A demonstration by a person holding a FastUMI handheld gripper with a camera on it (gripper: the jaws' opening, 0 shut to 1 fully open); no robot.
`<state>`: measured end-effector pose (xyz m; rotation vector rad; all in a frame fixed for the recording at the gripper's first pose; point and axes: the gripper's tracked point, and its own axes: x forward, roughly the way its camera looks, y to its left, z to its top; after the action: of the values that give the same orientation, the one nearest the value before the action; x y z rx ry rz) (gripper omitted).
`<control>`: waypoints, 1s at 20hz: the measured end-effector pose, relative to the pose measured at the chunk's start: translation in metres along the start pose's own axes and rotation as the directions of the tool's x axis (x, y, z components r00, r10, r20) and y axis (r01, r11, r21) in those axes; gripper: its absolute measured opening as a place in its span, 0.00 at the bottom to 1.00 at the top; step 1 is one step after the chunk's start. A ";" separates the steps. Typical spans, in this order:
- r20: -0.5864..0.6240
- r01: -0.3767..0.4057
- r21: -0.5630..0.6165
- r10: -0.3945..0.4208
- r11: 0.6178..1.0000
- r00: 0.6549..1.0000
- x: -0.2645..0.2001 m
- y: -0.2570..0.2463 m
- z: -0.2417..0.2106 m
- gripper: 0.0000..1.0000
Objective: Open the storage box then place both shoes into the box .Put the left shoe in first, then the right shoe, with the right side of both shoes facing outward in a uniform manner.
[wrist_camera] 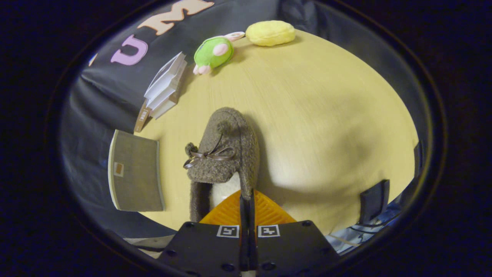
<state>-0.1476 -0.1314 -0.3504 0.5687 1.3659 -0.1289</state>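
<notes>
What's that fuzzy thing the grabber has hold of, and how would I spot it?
On the pale wooden table, look just ahead of the gripper, whose fingers are closed on its side wall. It is a brown fleecy slipper, unlike the green plush toy and yellow plush beyond: it has a ribbon bow and pompoms.

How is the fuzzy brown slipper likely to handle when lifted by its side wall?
The slipper looks soft and fleecy, so it probably sags rather than staying stiff. It likely weighs little. The gripper has its fingers shut on the thin side wall, which may fold; the fuzzy fabric should resist slipping.
</notes>
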 end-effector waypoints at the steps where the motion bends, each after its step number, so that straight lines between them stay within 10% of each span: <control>1: 0.005 -0.007 0.015 0.007 1.000 1.000 -0.001 0.005 -0.001 0.04; 20: 0.059 -0.053 -0.029 0.055 0.998 0.997 -0.032 0.149 0.011 0.04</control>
<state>-0.0836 -0.0158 -0.2735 0.5738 1.2912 -0.0828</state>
